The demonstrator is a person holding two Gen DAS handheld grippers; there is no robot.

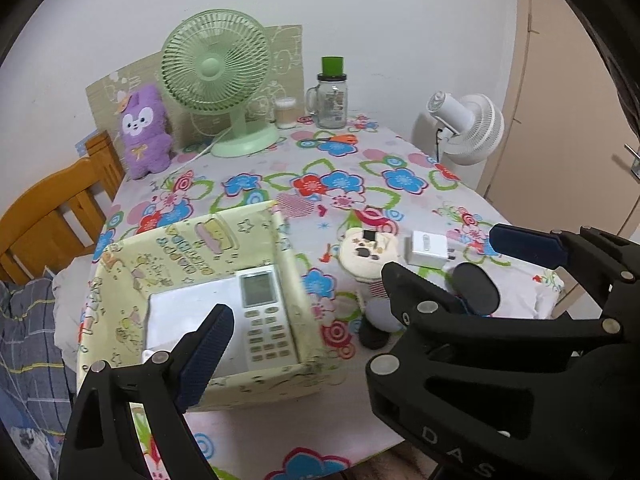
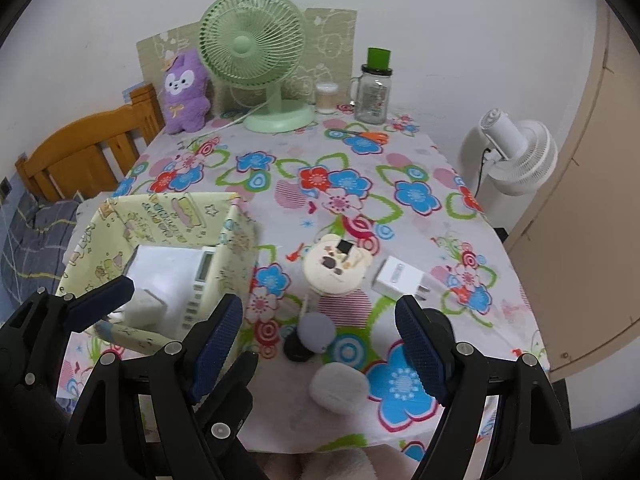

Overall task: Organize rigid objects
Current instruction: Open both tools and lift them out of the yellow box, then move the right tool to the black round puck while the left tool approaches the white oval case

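1. We see a wooden chair (image 2: 86,152) at the far left, beside the table (image 2: 400,148) with its flowered cloth.
2. We hold the left gripper (image 2: 154,308) spread wide and empty above the near corner of the yellow box (image 1: 192,240); 1 finger (image 1: 206,354) hangs over the box's near wall.
3. Inside the box lie a white remote (image 1: 262,312) with a grey screen and, touching its left side, a flat white case (image 1: 188,312).
4. At the back stand a purple plush toy (image 2: 186,92), a green fan (image 2: 256,52), a small tub (image 2: 327,98) and a glass jar (image 2: 374,92) with a green cap, with orange scissors (image 2: 366,135) just in front of the jar.
5. Right of the box sit a round cream tin (image 2: 334,270) and a white charger (image 2: 398,276), near each other.
6. Nearer us lie a grey and black round piece (image 2: 308,338) and a white oval case (image 2: 338,386), just beside each other.
7. We hold the right gripper (image 2: 320,350) wide apart with nothing in it, over those 2 things.
8. A white fan (image 2: 516,152) stands off the table's right edge.
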